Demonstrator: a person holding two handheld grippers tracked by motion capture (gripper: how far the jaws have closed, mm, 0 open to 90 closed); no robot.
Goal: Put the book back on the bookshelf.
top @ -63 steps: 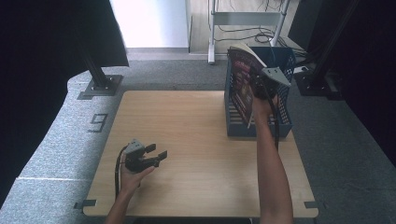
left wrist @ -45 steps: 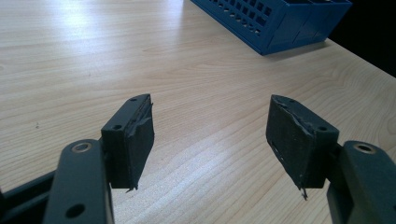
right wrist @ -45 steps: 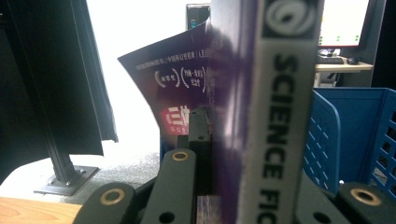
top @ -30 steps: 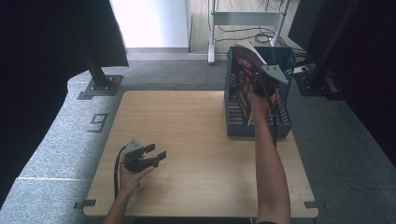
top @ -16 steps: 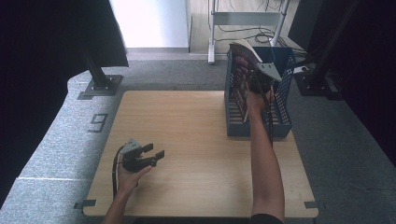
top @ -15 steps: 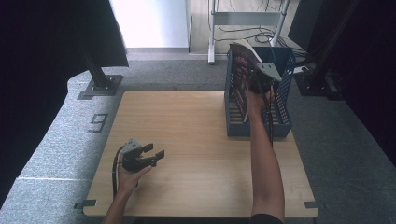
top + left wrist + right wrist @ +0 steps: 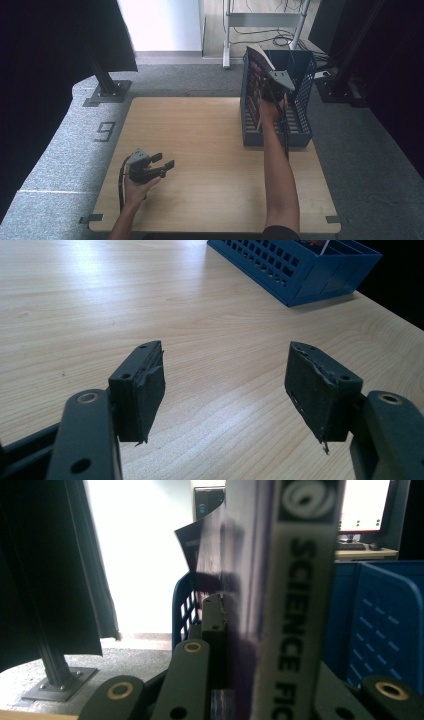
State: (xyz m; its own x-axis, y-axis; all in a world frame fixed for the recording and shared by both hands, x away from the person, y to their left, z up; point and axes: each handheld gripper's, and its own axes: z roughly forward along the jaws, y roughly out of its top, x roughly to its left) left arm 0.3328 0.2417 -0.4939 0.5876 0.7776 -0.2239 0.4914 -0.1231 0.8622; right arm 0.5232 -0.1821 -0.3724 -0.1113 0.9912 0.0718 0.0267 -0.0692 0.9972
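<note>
The right gripper (image 7: 267, 92) is closed on a book (image 7: 295, 605), a thin paperback whose spine reads "SCIENCE FIC…" in the right gripper view. The jaws stand on both sides of the spine, one pressed flat on the cover. In the high view the book (image 7: 257, 60) stands upright in the left part of the blue basket (image 7: 300, 120), which sits at the far right of the counter (image 7: 200, 150). Its top rises above the basket rim.

I judge the book to be light and rather soft. The cover bends at the upper corner, so it is not stiff like a hardback, and the glossy cover may slide between the pads. The best place to hold seems to be near the spine, where the pages are bound and firm. A hold at the open edge would let the pages fan out or fold. The basket wall is close, so the book could catch on the rim if it tilts.

The left gripper (image 7: 162, 162) rests low on the near left of the counter, well apart from the basket. Its jaws are wide open and hold nothing; bare wood shows between them in the left gripper view (image 7: 225, 385).

Compared with the earlier pictures, the right gripper and the book sit a little deeper and more to the left in the basket. The left gripper has hardly moved.
</note>
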